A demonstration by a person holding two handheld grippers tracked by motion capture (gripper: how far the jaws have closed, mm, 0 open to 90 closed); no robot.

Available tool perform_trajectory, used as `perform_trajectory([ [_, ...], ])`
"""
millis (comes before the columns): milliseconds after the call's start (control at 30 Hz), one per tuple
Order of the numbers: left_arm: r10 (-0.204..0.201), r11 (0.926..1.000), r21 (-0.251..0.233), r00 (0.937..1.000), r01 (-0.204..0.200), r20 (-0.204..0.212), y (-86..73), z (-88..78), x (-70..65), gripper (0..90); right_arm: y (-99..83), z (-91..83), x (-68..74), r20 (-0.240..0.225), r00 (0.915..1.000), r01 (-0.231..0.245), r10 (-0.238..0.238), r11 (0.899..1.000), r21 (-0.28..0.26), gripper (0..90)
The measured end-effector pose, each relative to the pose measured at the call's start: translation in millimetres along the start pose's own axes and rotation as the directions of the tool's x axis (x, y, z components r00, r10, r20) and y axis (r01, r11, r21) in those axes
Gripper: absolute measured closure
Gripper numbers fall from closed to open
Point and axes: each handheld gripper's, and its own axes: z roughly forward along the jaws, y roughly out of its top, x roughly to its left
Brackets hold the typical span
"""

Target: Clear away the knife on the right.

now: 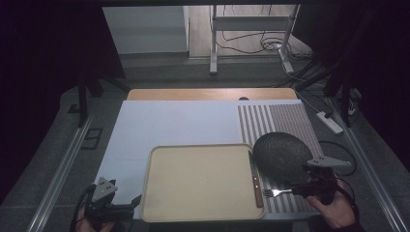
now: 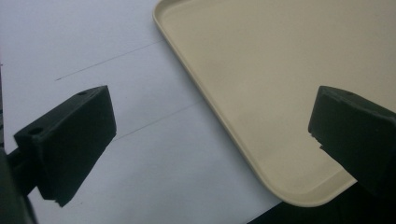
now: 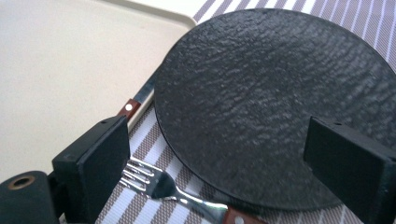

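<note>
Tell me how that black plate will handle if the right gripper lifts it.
The black plate looks stiff and stone-like, so probably heavy for its size and breakable. Its rough surface should grip well. It lies flat on the striped mat, so getting a jaw under its thin rim may be awkward.

One tray [image 1: 198,181], one plate [image 1: 282,153] — one knife [image 1: 255,180], one fork [image 1: 276,192], one placemat [image 1: 285,120].

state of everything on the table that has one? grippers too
left gripper: open, jaws astride the tray's near-left corner, holding nothing
right gripper: open, over plate and fork
tray: empty, flat
plate: empty, on the striped mat
fork: lying flat, not gripped
knife: lying along the tray's right rim
</note>
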Motion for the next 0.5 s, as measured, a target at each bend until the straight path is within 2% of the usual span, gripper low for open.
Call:
perform_trajectory([
  [233,0.003,1.0000,0.001,1.0000,-0.003,0.000,-0.2,-0.2,0.2,0.7,-13.3,-9.6,-5.1,0.017,0.9998,-0.009,0.009,1.000,0.011,6.3],
  [400,0.000,1.0000,0.000,1.0000,0.000,0.000,-0.3,-0.2,0.4,0.7,-24.1,-16.1,-8.8,0.015,0.9990,-0.043,0.043,0.999,0.028,5.7],
  [500,0.001,1.0000,0.000,1.0000,-0.001,0.000,-0.3,-0.2,0.3,0.7,-26.4,-20.2,-10.7,0.009,0.9979,-0.064,0.063,0.998,0.012,5.3],
])
